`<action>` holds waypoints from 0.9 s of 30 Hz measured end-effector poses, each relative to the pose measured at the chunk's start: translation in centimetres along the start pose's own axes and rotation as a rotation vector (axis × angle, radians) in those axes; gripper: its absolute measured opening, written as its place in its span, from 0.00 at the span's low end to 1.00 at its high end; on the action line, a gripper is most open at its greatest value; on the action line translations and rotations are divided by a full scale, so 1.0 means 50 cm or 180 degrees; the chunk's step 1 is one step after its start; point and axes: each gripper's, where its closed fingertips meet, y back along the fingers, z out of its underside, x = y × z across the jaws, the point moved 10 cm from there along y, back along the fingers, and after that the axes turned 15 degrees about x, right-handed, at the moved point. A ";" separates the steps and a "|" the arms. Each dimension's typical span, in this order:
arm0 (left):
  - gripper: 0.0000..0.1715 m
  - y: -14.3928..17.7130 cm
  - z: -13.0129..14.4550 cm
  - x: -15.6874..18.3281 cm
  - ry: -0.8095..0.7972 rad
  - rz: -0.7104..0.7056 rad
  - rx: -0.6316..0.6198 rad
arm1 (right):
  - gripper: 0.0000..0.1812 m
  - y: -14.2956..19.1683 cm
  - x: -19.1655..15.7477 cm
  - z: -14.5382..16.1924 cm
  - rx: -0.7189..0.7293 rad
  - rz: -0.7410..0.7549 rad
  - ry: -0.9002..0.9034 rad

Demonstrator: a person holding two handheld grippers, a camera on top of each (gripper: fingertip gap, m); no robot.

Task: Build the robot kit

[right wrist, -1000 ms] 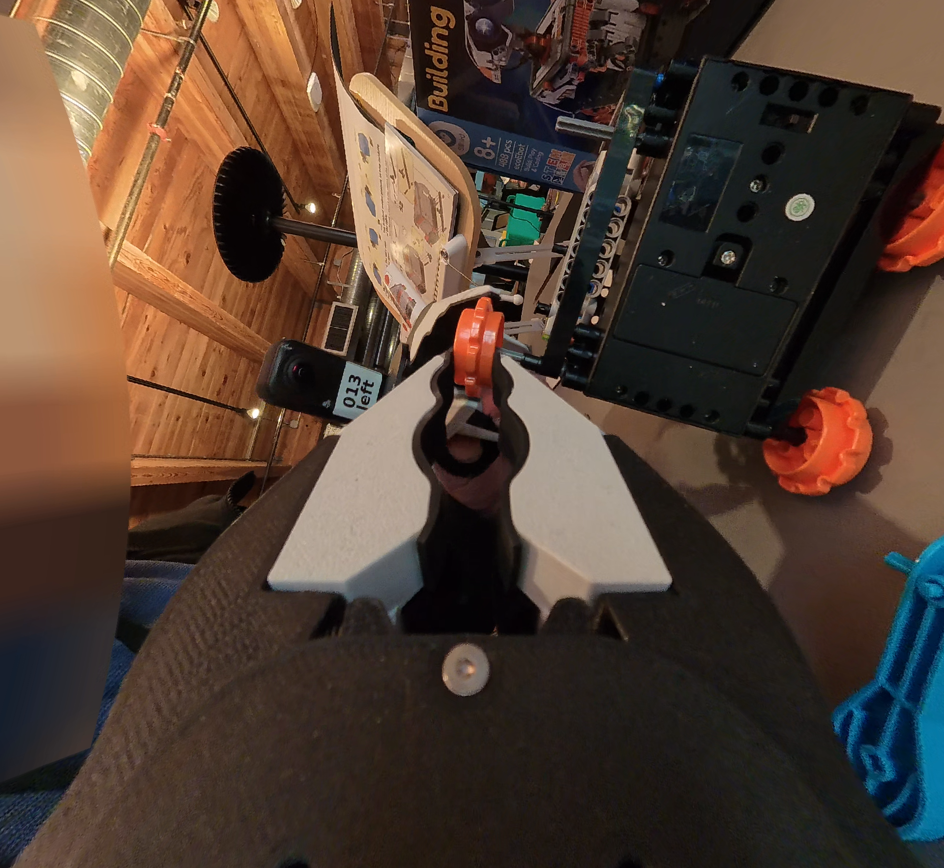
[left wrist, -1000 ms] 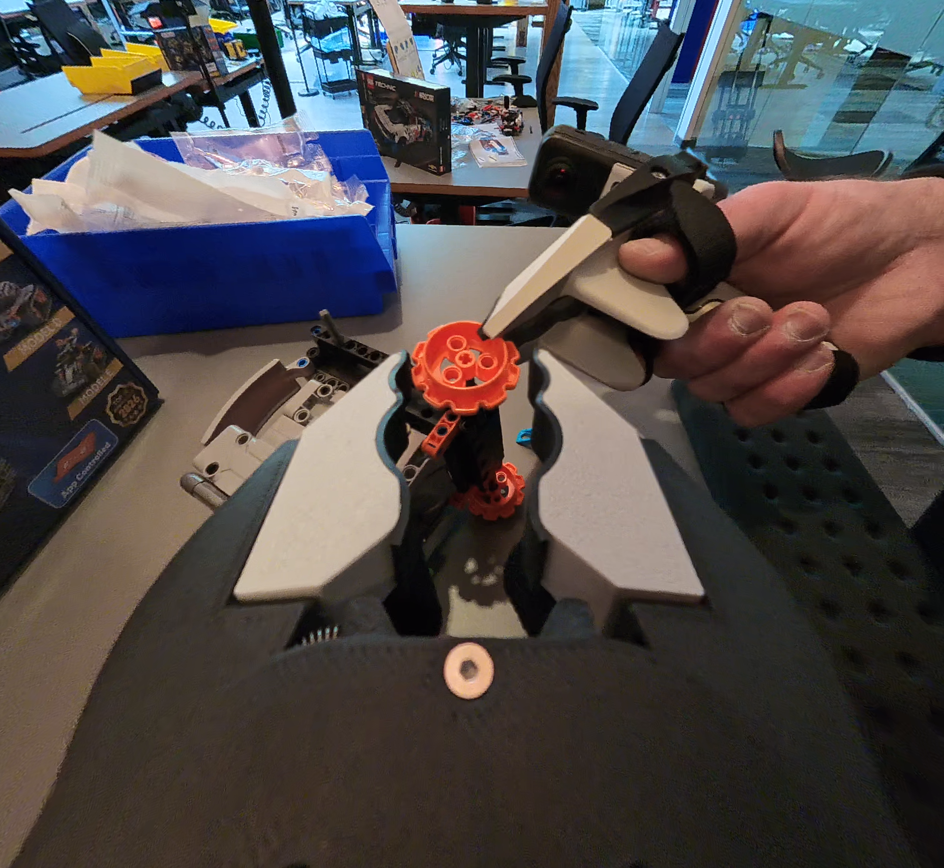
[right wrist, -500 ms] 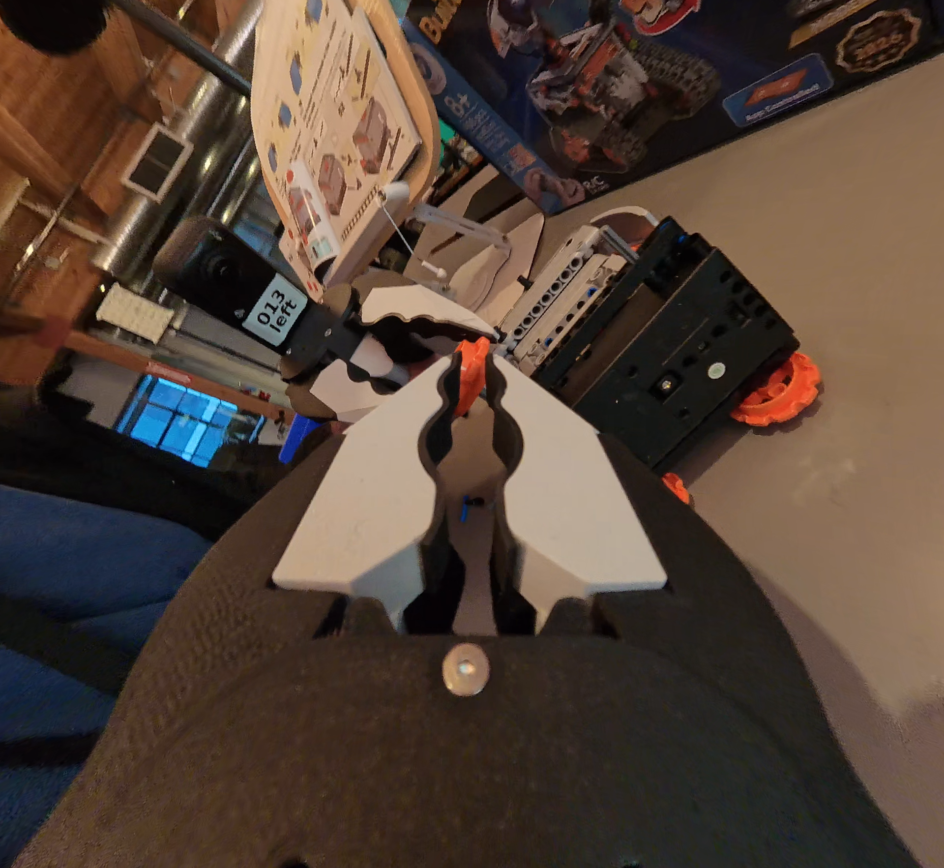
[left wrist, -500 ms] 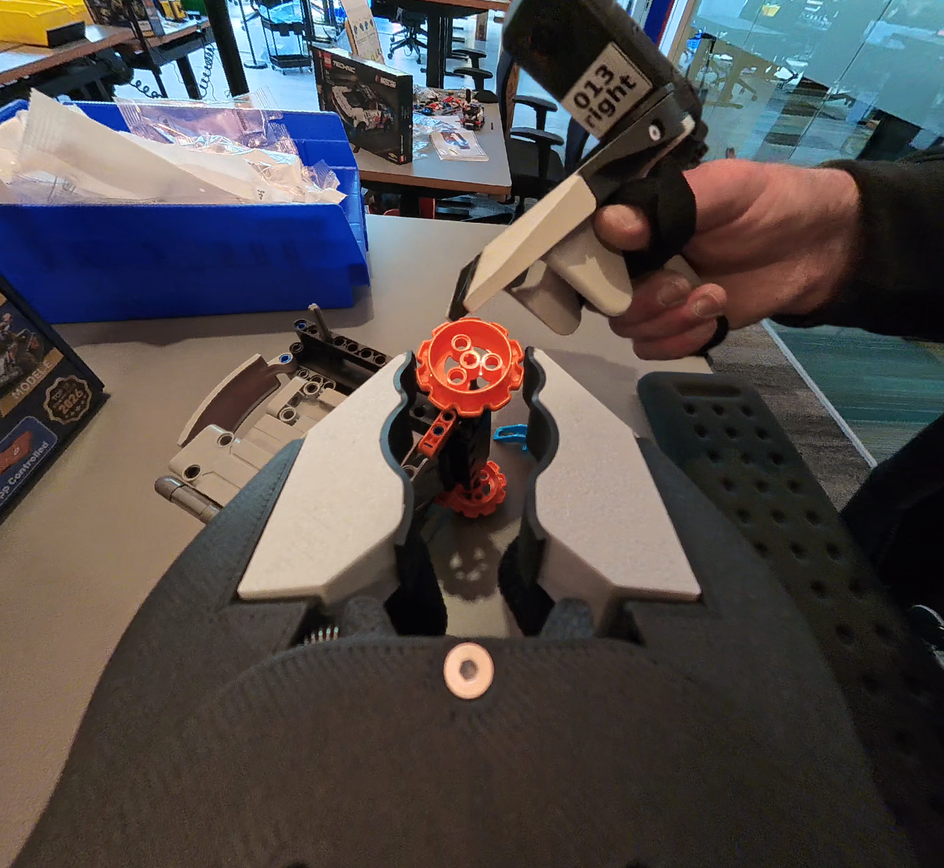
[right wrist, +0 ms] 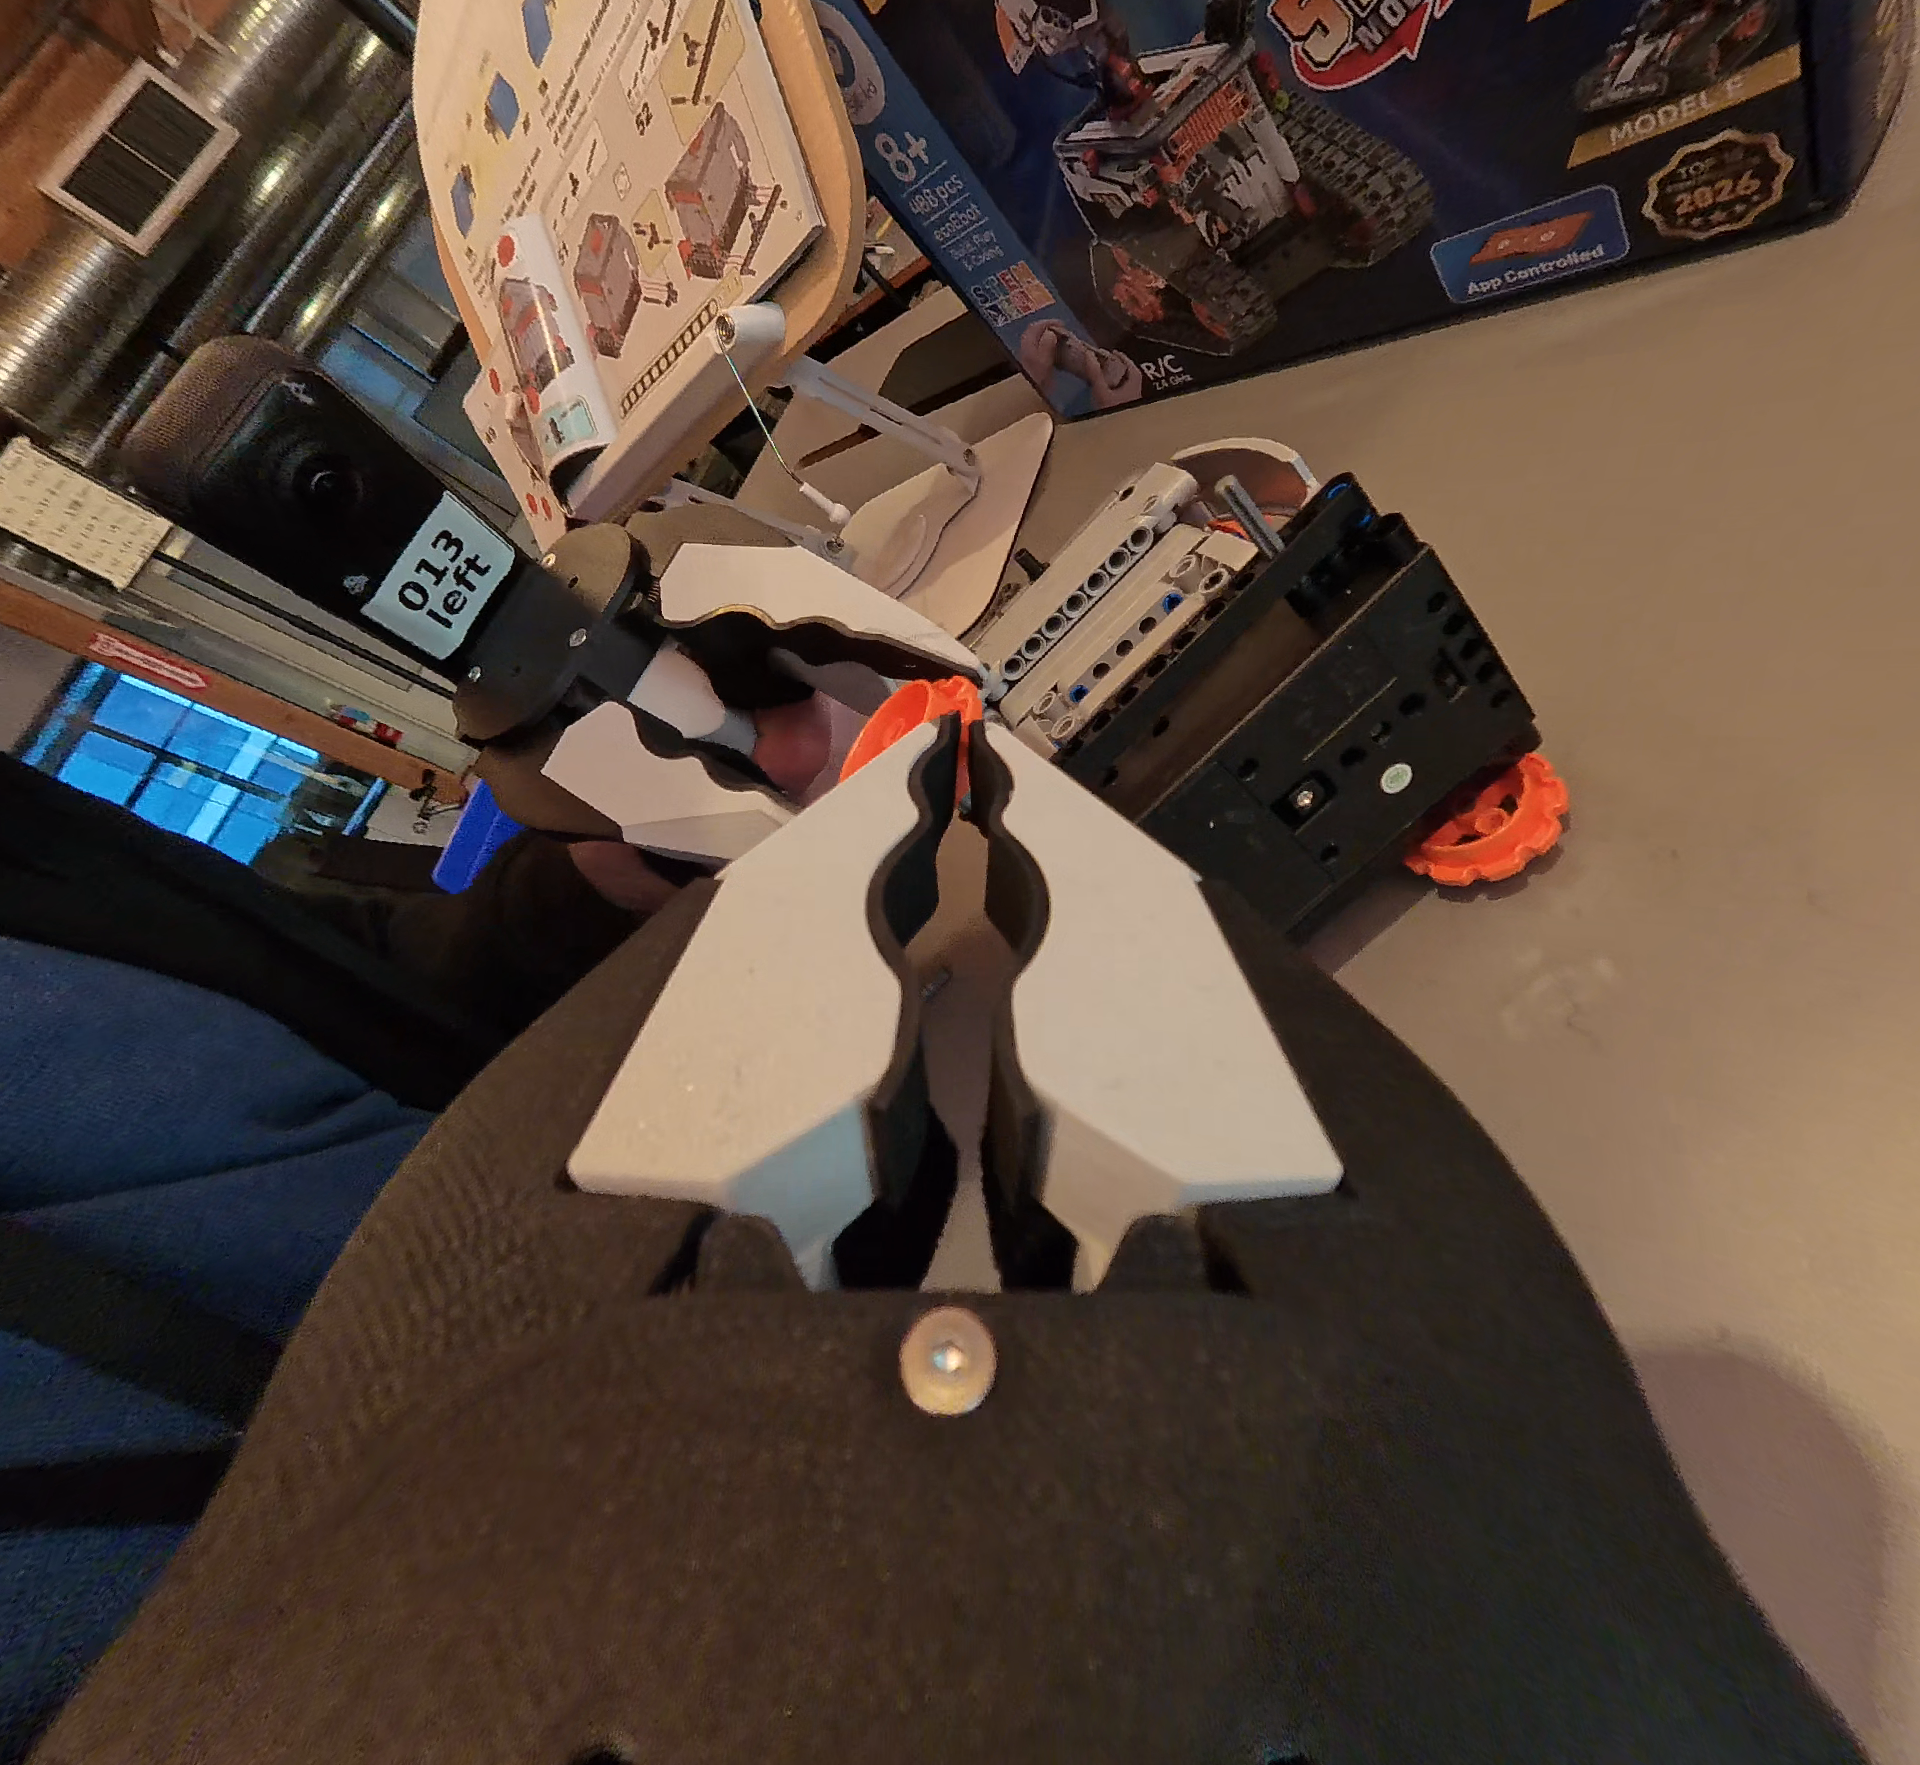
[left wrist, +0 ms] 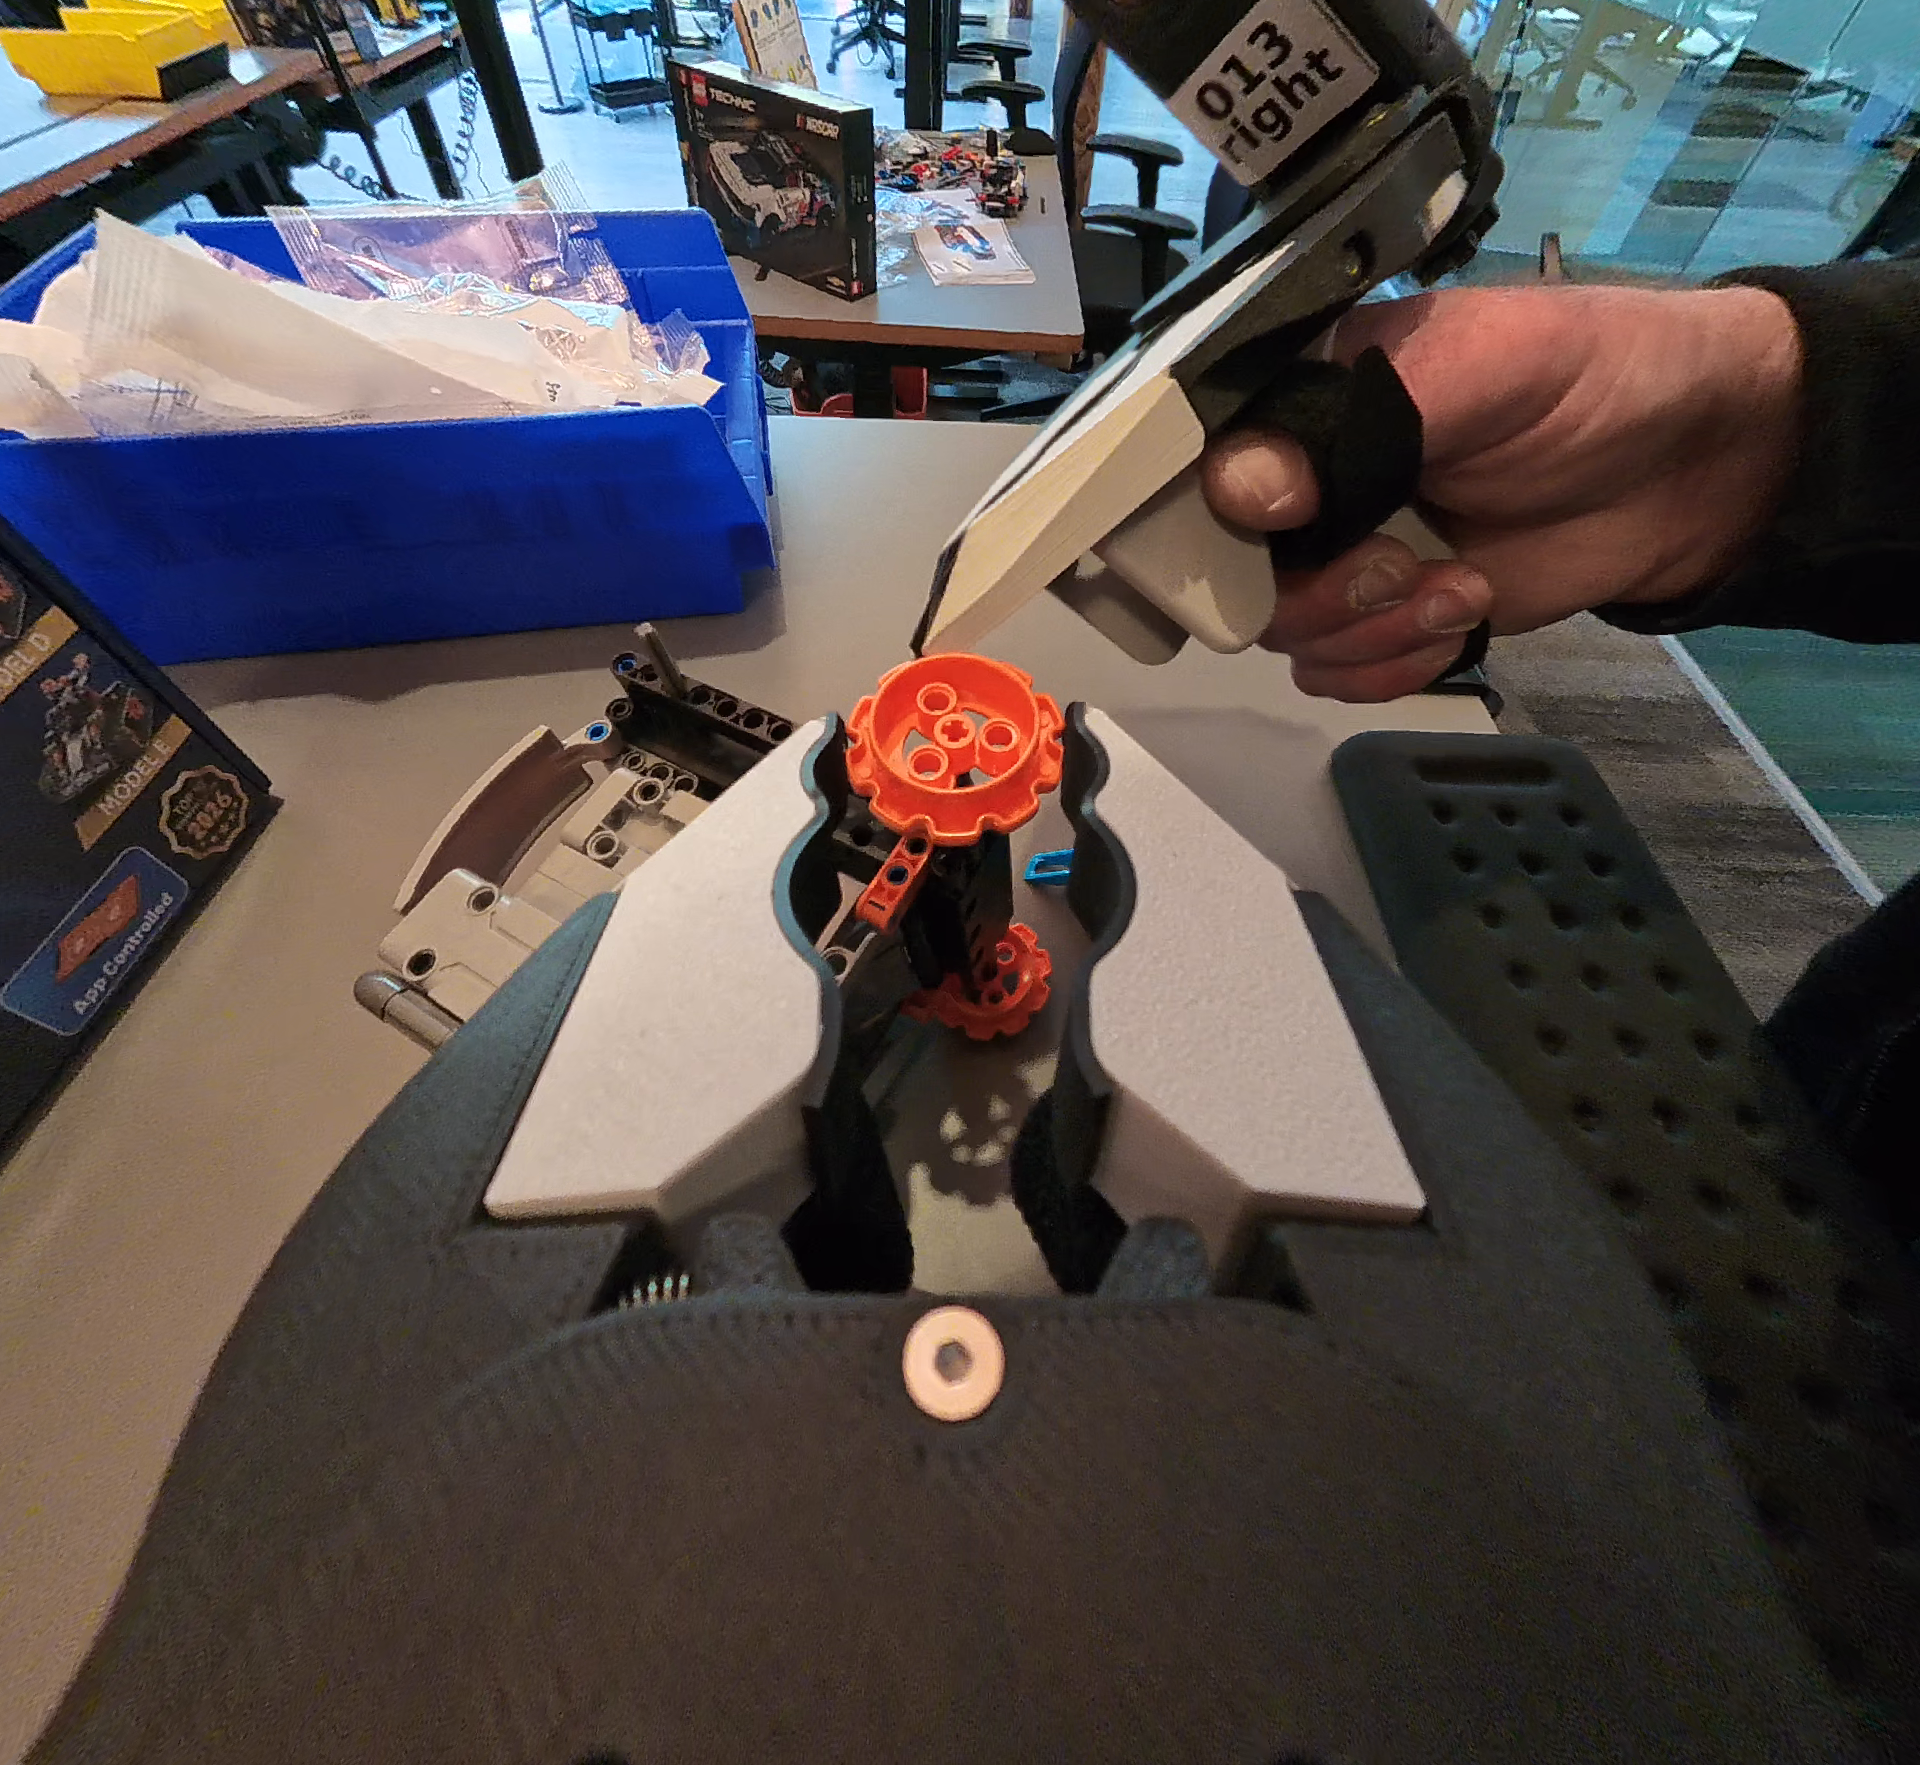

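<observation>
Left tool (left wrist: pixel 954 739): fingers apart, straddling the upper orange sprocket wheel (left wrist: pixel 956 759). Both inner edges look to meet the wheel's toothed rim, so I read it as clamped on the wheel. The contact itself is small in the left wrist view.

The wheel sits at the high end of a partly built model. A black column runs down from it to a second orange sprocket wheel (left wrist: pixel 982 983) just above the counter (left wrist: pixel 208 1144). In the right wrist view the black battery box (right wrist: pixel 1320 718) stands tilted, with one orange wheel flat on the counter at its low side.

Right tool (right wrist: pixel 961 739): fingers together or nearly so, only a thin slit between the tips. Cannot tell whether a small part is pinched there. The tip hangs just above the far rim of the held wheel, close but apparently apart. A hand (left wrist: pixel 1558 468) in a dark sleeve grips the handle.

Around the model:
- The grey and white beam frame (left wrist: pixel 540 884) is joined to the model's left side.
- A small blue piece (left wrist: pixel 1044 868) lies on the counter just right of the column.
- A blue bin (left wrist: pixel 395 531) of plastic bags and paper stands behind.
- A dark building-set box (right wrist: pixel 1351 105) stands upright at the counter edge.
- An instruction booklet (right wrist: pixel 623 157) is propped open on a stand.
- A dark perforated mat (left wrist: pixel 1558 936) lies to the right.
</observation>
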 end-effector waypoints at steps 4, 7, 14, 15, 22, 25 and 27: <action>0.23 0.002 0.005 0.004 0.0040 -0.0054 0.0085 | 0.00 -0.001 -0.010 -0.001 -0.0037 0.0089 0.0241; 0.23 0.002 0.003 0.006 0.0011 -0.0073 0.0083 | 0.00 0.000 -0.009 0.006 -0.0063 0.0157 0.0302; 0.23 0.002 0.014 0.011 -0.0047 -0.0164 0.0260 | 0.00 -0.002 -0.025 0.001 -0.0083 0.0256 0.0759; 0.23 0.003 0.016 0.010 -0.0029 -0.0144 0.0283 | 0.00 -0.002 -0.030 0.001 -0.0082 0.0277 0.0893; 0.23 0.003 0.022 0.009 -0.0006 -0.0110 0.0389 | 0.00 -0.001 -0.050 0.012 -0.0039 0.0450 0.1547; 0.23 0.005 0.024 0.009 0.0014 -0.0093 0.0410 | 0.00 -0.002 -0.054 0.016 -0.0037 0.0495 0.1663; 0.23 0.007 0.025 0.007 0.0071 -0.0076 0.0440 | 0.00 -0.003 -0.056 0.018 -0.0049 0.0518 0.1722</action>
